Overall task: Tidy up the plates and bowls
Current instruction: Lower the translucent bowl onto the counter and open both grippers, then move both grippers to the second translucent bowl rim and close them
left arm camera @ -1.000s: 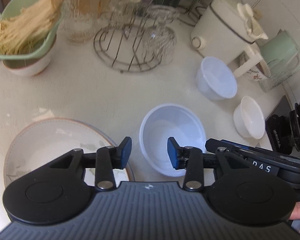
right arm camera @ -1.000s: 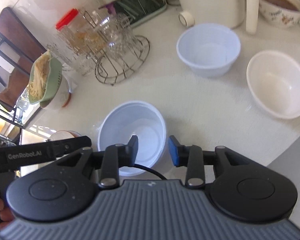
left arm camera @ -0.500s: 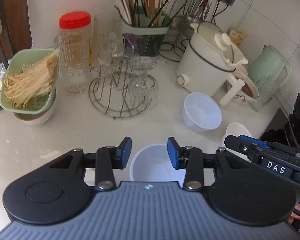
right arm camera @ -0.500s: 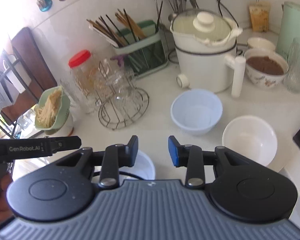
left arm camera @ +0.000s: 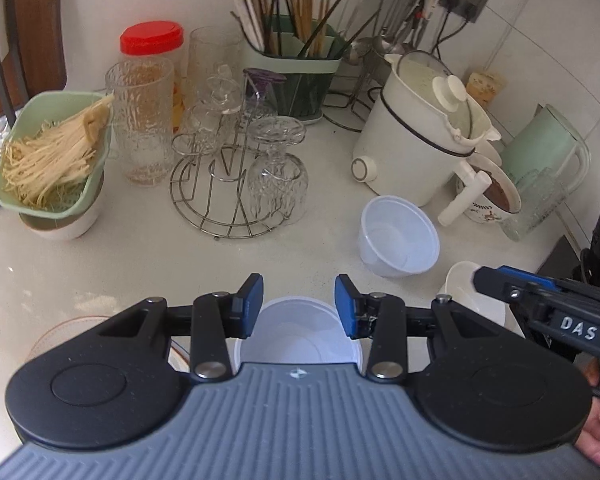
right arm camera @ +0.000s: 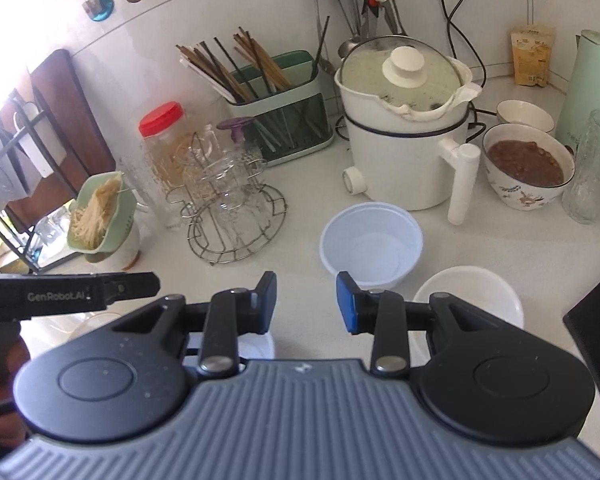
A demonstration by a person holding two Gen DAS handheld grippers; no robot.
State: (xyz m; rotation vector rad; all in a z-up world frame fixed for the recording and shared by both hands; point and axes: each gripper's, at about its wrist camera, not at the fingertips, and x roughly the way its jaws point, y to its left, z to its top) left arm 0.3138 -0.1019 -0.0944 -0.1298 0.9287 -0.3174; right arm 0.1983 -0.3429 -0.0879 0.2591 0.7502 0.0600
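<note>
My left gripper is open and holds nothing; it hangs above a translucent plastic bowl on the white counter. A second plastic bowl stands farther back on the right. A white ceramic bowl sits right of it, partly behind a finger of my right gripper. A brown-rimmed plate peeks out at lower left. My right gripper is open and empty, above the counter in front of the far plastic bowl and the ceramic bowl. The near bowl is mostly hidden.
A wire rack with upturned glasses, a white electric pot, a chopstick holder, a green colander of noodle-like strands, a red-lidded jar, a bowl of brown food and a green kettle line the back. A black appliance is at the right edge.
Both grippers have risen and tipped upward, so the back wall has come into view. The bowls have slid lower in both views. Both jaws stand as before.
</note>
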